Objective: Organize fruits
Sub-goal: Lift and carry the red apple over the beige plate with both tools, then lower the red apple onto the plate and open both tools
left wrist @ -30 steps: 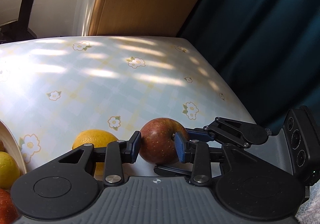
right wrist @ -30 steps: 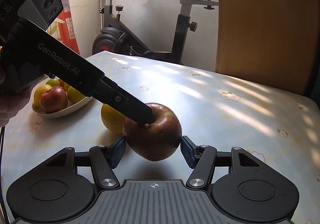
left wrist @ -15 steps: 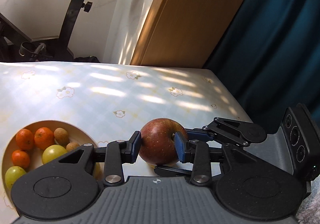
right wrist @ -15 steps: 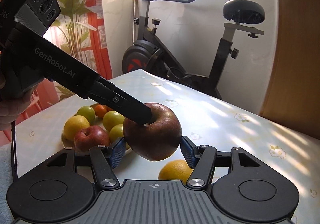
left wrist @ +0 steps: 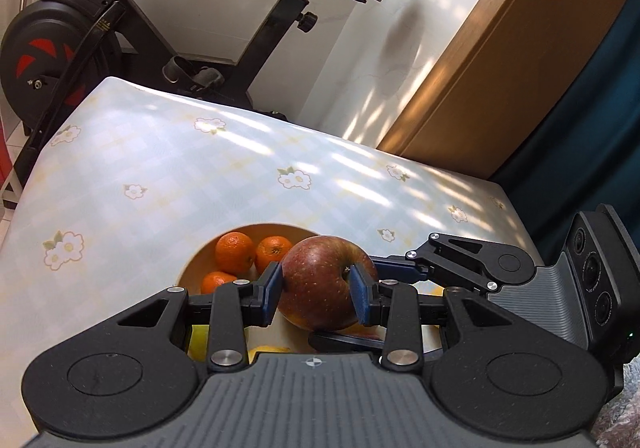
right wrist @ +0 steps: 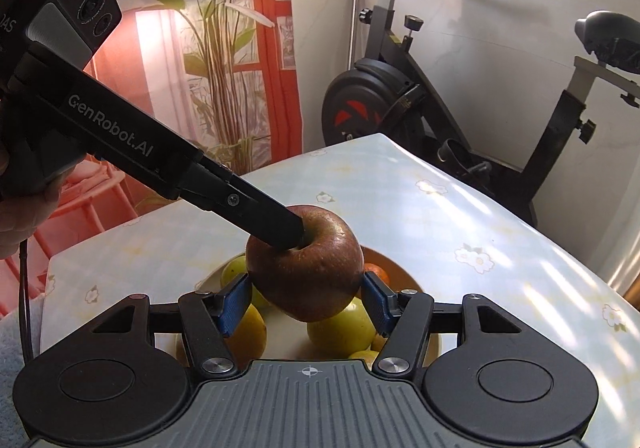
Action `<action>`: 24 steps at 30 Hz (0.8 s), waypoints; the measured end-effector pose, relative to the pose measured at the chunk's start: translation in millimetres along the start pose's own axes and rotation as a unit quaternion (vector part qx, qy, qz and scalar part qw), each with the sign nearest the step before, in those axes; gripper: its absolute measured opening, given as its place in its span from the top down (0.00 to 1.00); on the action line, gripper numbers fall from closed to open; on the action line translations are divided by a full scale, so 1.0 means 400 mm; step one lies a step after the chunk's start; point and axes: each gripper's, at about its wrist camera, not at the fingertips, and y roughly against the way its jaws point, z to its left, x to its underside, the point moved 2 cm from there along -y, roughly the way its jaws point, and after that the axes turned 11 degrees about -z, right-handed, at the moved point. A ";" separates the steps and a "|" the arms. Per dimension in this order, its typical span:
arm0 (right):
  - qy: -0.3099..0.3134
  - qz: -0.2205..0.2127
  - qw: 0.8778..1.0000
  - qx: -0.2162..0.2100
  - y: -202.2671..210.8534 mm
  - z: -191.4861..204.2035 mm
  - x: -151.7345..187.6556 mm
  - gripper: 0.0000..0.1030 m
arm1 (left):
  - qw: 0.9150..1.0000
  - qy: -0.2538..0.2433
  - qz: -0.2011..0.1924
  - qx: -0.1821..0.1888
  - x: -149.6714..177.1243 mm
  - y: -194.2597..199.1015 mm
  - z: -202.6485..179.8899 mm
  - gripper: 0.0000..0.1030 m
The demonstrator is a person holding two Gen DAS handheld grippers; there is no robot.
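Observation:
One red apple [left wrist: 326, 284] hangs in the air above a cream bowl [left wrist: 256, 227] of fruit, gripped from two directions. My left gripper [left wrist: 318, 292] is shut on it, blue pads pressing its two sides. In the right wrist view its upper finger [right wrist: 260, 210] sits in the stem dip of the apple [right wrist: 306, 272]. My right gripper [right wrist: 307, 302] is shut on the same apple, pads against its flanks. The bowl [right wrist: 400, 268] holds small oranges [left wrist: 235, 252] and yellow-green fruits [right wrist: 342, 326].
The table [left wrist: 180, 168] carries a pale checked cloth with flowers. Behind its far edge stands an exercise bike [right wrist: 380, 96], with a wooden door [left wrist: 500, 68] and a dark teal curtain [left wrist: 600, 108] to the right. A person's hand [right wrist: 16, 220] holds the left gripper. A plant [right wrist: 224, 28] stands by a red curtain.
Both grippers have carried the apple together from above the bare cloth beside a yellow fruit to above the bowl. The grip on the apple looks the same.

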 end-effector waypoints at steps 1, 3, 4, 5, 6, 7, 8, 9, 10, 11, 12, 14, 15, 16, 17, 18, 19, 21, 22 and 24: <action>0.003 0.005 1.000 -0.003 -0.012 0.005 -0.001 0.45 | 1.000 0.003 0.000 -0.001 -0.002 -0.002 0.008 0.62; 0.006 0.012 1.000 -0.005 -0.029 0.008 -0.003 0.45 | 1.000 0.010 0.001 -0.001 0.000 0.000 0.028 0.62; 0.006 0.015 1.000 -0.006 -0.036 0.009 -0.004 0.45 | 1.000 0.013 0.001 -0.001 0.006 0.007 0.036 0.62; 0.006 0.018 1.000 -0.006 -0.041 0.009 -0.004 0.45 | 1.000 0.015 0.000 -0.001 0.008 0.005 0.040 0.62; 0.007 0.020 1.000 -0.005 -0.046 0.010 -0.001 0.45 | 1.000 0.017 0.000 -0.002 0.009 0.001 0.042 0.62; 0.008 0.022 1.000 -0.005 -0.050 0.011 0.000 0.45 | 1.000 0.019 0.000 -0.002 0.015 0.009 0.049 0.62; 0.009 0.023 1.000 -0.004 -0.054 0.012 0.001 0.45 | 1.000 0.021 0.001 -0.003 0.017 0.011 0.056 0.62; 0.009 0.025 1.000 -0.004 -0.057 0.013 0.004 0.45 | 1.000 0.022 0.002 -0.004 0.018 0.009 0.058 0.62; 0.008 0.024 1.000 -0.005 -0.056 0.013 0.008 0.45 | 1.000 0.024 0.001 -0.004 0.019 0.007 0.060 0.62; 0.006 0.025 1.000 -0.005 -0.059 0.013 0.008 0.45 | 1.000 0.026 0.000 -0.005 0.020 0.005 0.062 0.62; 0.005 0.027 1.000 -0.006 -0.060 0.014 0.008 0.45 | 1.000 0.028 0.000 -0.006 0.021 0.006 0.065 0.62; 0.007 0.028 1.000 -0.005 -0.064 0.017 0.008 0.45 | 0.999 0.032 0.000 -0.007 0.021 0.005 0.070 0.62; 0.007 0.028 1.000 -0.004 -0.065 0.016 0.009 0.45 | 0.999 0.032 -0.001 -0.007 0.022 0.005 0.071 0.62; 0.005 0.029 1.000 -0.004 -0.065 0.016 0.009 0.45 | 0.999 0.034 -0.001 -0.008 0.022 0.005 0.072 0.62; 0.005 0.030 1.000 -0.004 -0.066 0.015 0.009 0.45 | 0.999 0.035 -0.001 -0.008 0.022 0.004 0.074 0.62; 0.008 0.032 0.999 -0.001 -0.067 0.016 0.009 0.45 | 0.999 0.035 -0.001 -0.009 0.022 0.003 0.073 0.62; 0.011 0.033 0.999 0.000 -0.067 0.016 0.009 0.45 | 0.999 0.034 -0.001 -0.011 0.023 0.003 0.073 0.62; 0.011 0.035 0.999 0.002 -0.067 0.017 0.007 0.45 | 0.999 0.034 -0.004 -0.016 0.023 0.003 0.073 0.62; 0.012 0.036 0.999 0.005 -0.067 0.018 0.007 0.45 | 0.999 0.036 -0.004 -0.018 0.023 0.003 0.074 0.62; 0.011 0.035 0.999 0.011 -0.066 0.017 0.005 0.45 | 0.999 0.036 -0.010 -0.024 0.022 0.008 0.074 0.63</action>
